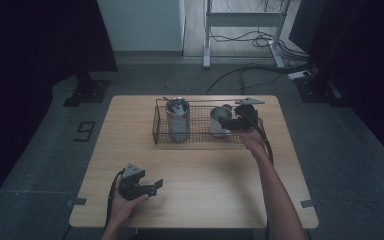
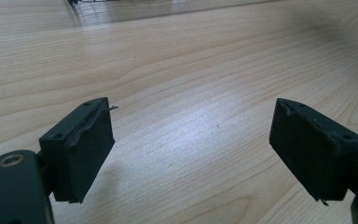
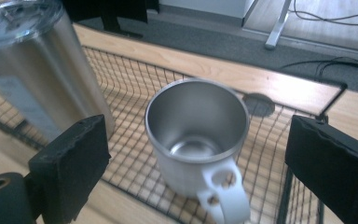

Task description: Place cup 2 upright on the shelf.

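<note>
A black wire basket [image 1: 160,131] stands at the far middle of the wooden table [image 1: 200,170]. Inside it are a tall steel tumbler [image 1: 177,119] on the left and a steel mug [image 1: 218,120] with a white handle on the right. My right gripper [image 1: 230,121] hovers at the mug, open, its jaws wide on either side of the mug [image 3: 195,135] without touching it. The tumbler [image 3: 37,70] stands beyond the left jaw. My left gripper [image 1: 155,186] rests low over the near left of the table, open, with bare wood between its jaws [image 2: 191,154].
The basket's wire floor [image 3: 130,154] and rim [image 3: 289,112] surround the mug. Beyond the table are a grey floor, a desk frame [image 1: 240,30] and cables [image 1: 260,70]. A dark stand base [image 1: 87,92] sits off the far left corner.
</note>
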{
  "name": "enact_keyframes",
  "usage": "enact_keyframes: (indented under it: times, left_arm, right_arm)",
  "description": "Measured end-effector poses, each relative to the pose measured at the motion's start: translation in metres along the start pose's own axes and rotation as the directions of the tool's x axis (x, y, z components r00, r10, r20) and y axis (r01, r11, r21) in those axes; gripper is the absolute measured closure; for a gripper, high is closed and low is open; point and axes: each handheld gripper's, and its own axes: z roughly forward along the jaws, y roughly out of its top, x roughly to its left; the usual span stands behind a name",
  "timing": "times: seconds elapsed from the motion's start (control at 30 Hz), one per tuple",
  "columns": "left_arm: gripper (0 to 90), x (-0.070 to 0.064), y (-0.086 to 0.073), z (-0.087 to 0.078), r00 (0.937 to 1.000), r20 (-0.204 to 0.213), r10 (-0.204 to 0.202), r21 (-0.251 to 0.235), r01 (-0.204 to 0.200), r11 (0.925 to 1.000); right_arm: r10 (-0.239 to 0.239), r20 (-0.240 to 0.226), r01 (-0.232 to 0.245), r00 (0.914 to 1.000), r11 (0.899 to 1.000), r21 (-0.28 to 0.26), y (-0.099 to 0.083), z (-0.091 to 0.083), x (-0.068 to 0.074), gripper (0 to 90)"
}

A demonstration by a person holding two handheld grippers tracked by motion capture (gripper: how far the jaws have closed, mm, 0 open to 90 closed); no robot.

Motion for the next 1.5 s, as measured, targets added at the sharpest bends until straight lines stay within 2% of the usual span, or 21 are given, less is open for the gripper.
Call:
enact_keyframes:
  times: [0.1, 0.2, 0.37, 0.47, 0.57, 0.6, 0.63, 0.7, 0.77, 0.87, 0.93, 1.13, 1.17, 1.2, 1.3, 1.33, 1.5]
  left_arm:
    - [13.7, 0.0, 0.0, 0.001, 1.0, -0.004, 0.002, 0.005, -0.002, 1.0]
    - [13.6, 0.001, -0.001, 0.001, 1.0, -0.007, 0.002, 0.01, -0.002, 1.0]
    - [13.6, 0.003, -0.002, -0.001, 0.9999, -0.014, 0.001, 0.008, -0.001, 1.0]
    - [13.6, 0.003, -0.002, -0.001, 0.9999, -0.016, 0.0, 0.009, 0.0, 1.0]
    - [13.6, 0.002, -0.002, 0.0, 0.9999, -0.016, 0.004, 0.012, -0.003, 0.9999]
    - [13.6, 0.002, -0.002, 0.0, 0.9999, -0.016, 0.004, 0.012, -0.003, 0.9999]
    - [13.6, 0.002, -0.002, 0.0, 0.9999, -0.015, 0.005, 0.014, -0.005, 0.9999]
    - [13.6, 0.001, -0.002, 0.001, 0.9999, -0.014, 0.007, 0.017, -0.007, 0.9998]
    - [13.6, 0.0, -0.002, 0.002, 0.9999, -0.014, 0.01, 0.021, -0.01, 0.9997]
    - [13.6, 0.0, -0.003, 0.003, 0.9998, -0.013, 0.012, 0.025, -0.012, 0.9996]
    - [13.6, 0.0, -0.003, 0.004, 0.9998, -0.011, 0.014, 0.029, -0.014, 0.9995]
    - [13.6, -0.001, -0.003, 0.005, 0.9998, -0.011, 0.015, 0.036, -0.014, 0.9993]
    - [13.6, -0.001, -0.004, 0.006, 0.9999, -0.01, 0.014, 0.036, -0.014, 0.9992]
    - [13.6, -0.001, -0.004, 0.006, 0.9999, -0.01, 0.014, 0.036, -0.014, 0.9992]
    - [13.6, -0.001, -0.004, 0.006, 0.9998, -0.011, 0.017, 0.042, -0.017, 0.999]
    - [13.6, -0.001, -0.004, 0.006, 0.9998, -0.011, 0.017, 0.042, -0.017, 0.999]
    - [13.6, 0.0, -0.005, 0.008, 0.9998, -0.014, 0.017, 0.051, -0.016, 0.9986]
  right_arm:
    - [0.009, -0.024, -0.01, 0.9997, 1.0, -0.021, -0.014, -0.012, -0.002, 8.7]
    - [0.017, -0.031, -0.018, 0.9994, 0.999, -0.033, -0.02, -0.018, -0.002, 9.7]
    - [0.021, -0.044, -0.023, 0.9988, 0.998, -0.056, -0.043, -0.04, -0.004, 11.4]
    - [0.023, -0.04, -0.025, 0.9989, 0.998, -0.063, -0.051, -0.046, -0.005, 12.7]
    - [0.032, -0.037, -0.034, 0.9988, 0.997, -0.066, -0.069, -0.057, -0.007, 13.0]
    - [0.032, -0.037, -0.034, 0.9988, 0.997, -0.066, -0.069, -0.057, -0.007, 13.0]
    - [0.037, -0.038, -0.04, 0.9986, 0.997, -0.068, -0.079, -0.063, -0.008, 13.1]
    - [0.035, -0.037, -0.038, 0.9987, 0.997, -0.067, -0.083, -0.065, -0.008, 13.2]
    - [0.043, -0.039, -0.046, 0.9983, 0.996, -0.07, -0.099, -0.073, -0.01, 13.3]
    - [0.047, -0.037, -0.05, 0.9982, 0.996, -0.072, -0.107, -0.077, -0.012, 13.5]
    - [0.053, -0.029, -0.055, 0.9982, 0.996, -0.071, -0.121, -0.084, -0.014, 13.7]
    - [0.072, -0.02, -0.073, 0.9972, 0.996, -0.058, -0.141, -0.093, -0.018, 14.3]
    - [0.079, -0.014, -0.08, 0.9968, 0.996, -0.05, -0.151, -0.096, -0.021, 14.5]
    - [0.079, -0.014, -0.08, 0.9968, 0.996, -0.05, -0.151, -0.096, -0.021, 14.5]
    - [0.086, 0.001, -0.086, 0.9963, 0.996, -0.017, -0.168, -0.099, -0.026, 14.6]
    - [0.086, 0.001, -0.086, 0.9963, 0.996, -0.017, -0.168, -0.099, -0.026, 14.6]
    - [0.098, 0.018, -0.099, 0.995, 0.995, 0.032, -0.19, -0.098, -0.03, 14.7]
